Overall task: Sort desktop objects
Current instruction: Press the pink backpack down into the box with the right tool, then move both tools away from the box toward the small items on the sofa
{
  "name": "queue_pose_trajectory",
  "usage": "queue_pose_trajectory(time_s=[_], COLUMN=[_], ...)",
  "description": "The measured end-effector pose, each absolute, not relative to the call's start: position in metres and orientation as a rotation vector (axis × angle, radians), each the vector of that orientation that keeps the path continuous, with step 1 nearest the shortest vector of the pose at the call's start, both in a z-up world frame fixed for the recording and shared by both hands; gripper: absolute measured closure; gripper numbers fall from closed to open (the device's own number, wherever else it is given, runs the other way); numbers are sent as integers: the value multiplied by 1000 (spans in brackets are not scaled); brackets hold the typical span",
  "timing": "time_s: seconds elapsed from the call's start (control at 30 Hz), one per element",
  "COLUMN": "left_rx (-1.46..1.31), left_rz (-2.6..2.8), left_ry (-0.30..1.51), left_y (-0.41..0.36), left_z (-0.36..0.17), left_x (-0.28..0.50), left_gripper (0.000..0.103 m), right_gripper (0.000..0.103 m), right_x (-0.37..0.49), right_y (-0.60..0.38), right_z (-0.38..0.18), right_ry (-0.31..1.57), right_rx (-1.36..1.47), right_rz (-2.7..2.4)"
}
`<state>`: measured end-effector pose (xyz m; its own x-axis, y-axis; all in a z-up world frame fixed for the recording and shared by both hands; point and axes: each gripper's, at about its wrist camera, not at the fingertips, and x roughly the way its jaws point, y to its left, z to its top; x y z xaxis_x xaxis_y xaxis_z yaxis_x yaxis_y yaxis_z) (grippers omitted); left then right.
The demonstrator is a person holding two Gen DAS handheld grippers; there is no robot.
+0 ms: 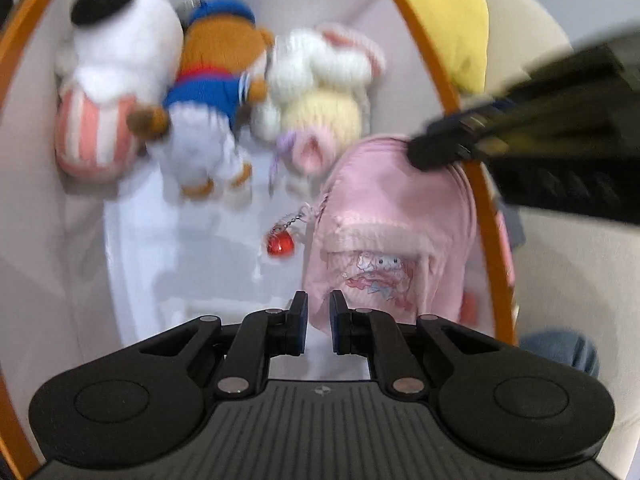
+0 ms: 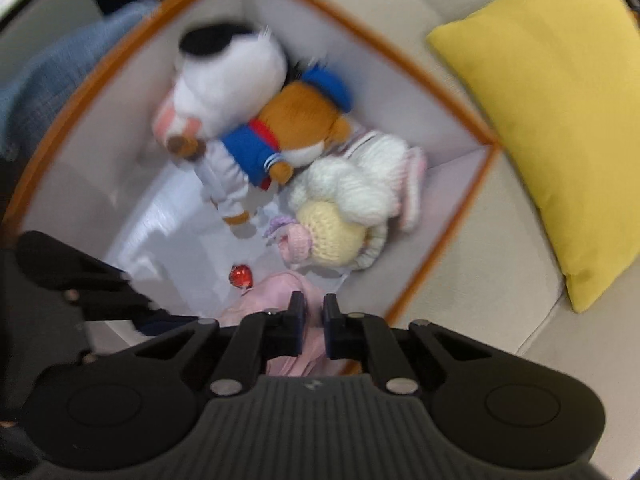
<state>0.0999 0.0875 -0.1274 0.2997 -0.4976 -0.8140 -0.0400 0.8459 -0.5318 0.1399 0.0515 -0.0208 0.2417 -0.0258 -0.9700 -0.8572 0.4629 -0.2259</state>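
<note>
Both grippers are hanging over the bin [image 1: 420,28], the white one with the orange rim that's sitting on a beige sofa [image 2: 480,320]. The left gripper [image 1: 319,322] is pointing down into it with its fingers nearly together, just a narrow gap, and nothing sitting between them. The right gripper [image 2: 312,326] is pinching the top of the pink bag [image 1: 392,240], which is standing inside the bin against the near wall; you can see its tip pressing into the bag's top edge from the left camera. A red charm [image 1: 281,245] is dangling off the bag on a little chain. Further back in the bin three plushies are lying side by side, touching: a white one [image 1: 120,52], a brown bear [image 1: 216,76] in blue, and a knit bunny [image 1: 320,92]. A yellow pillow [image 2: 560,120] is resting on the sofa just beside the bin.
</note>
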Motion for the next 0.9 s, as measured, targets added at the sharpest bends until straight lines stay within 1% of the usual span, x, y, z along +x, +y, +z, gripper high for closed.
queue_pose_trajectory(time_s=[0.1, 0.17, 0.33, 0.47, 0.53, 0.6, 0.73, 0.8, 0.87, 0.9], left_rx=[-569, -561, -587, -579, -573, -580, -537, -540, -526, -514], left_rz=[-309, -266, -283, -307, -332, -362, -341, -341, -332, -323], left_ry=[1201, 1180, 1205, 1190, 1183, 1172, 1179, 1181, 1179, 1178], left_y=[95, 96, 93, 90, 85, 79, 70, 73, 73, 74], left_z=[-117, -115, -127, -130, -129, -128, -125, -124, -123, -122], left_x=[110, 121, 135, 139, 144, 148, 154, 153, 154, 152], left_gripper=[92, 92, 92, 94, 94, 97, 98, 98, 98, 98], right_gripper=[94, 96, 96, 96, 96, 98, 98, 98, 96, 93], right_x=[136, 128, 113, 107, 104, 105, 107, 111, 110, 110], right_y=[36, 27, 9, -5, -8, -10, -10, -13, -17, -18], right_z=[2, 10, 6, -2, 1, 4, 1, 1, 6, 6], right_ry=[1089, 1055, 1071, 1142, 1135, 1149, 1126, 1136, 1134, 1131], right_rx=[-850, -783, -681, -585, -570, -536, -561, -530, -501, -496], right_rz=[664, 654, 643, 656, 653, 666, 643, 647, 659, 660])
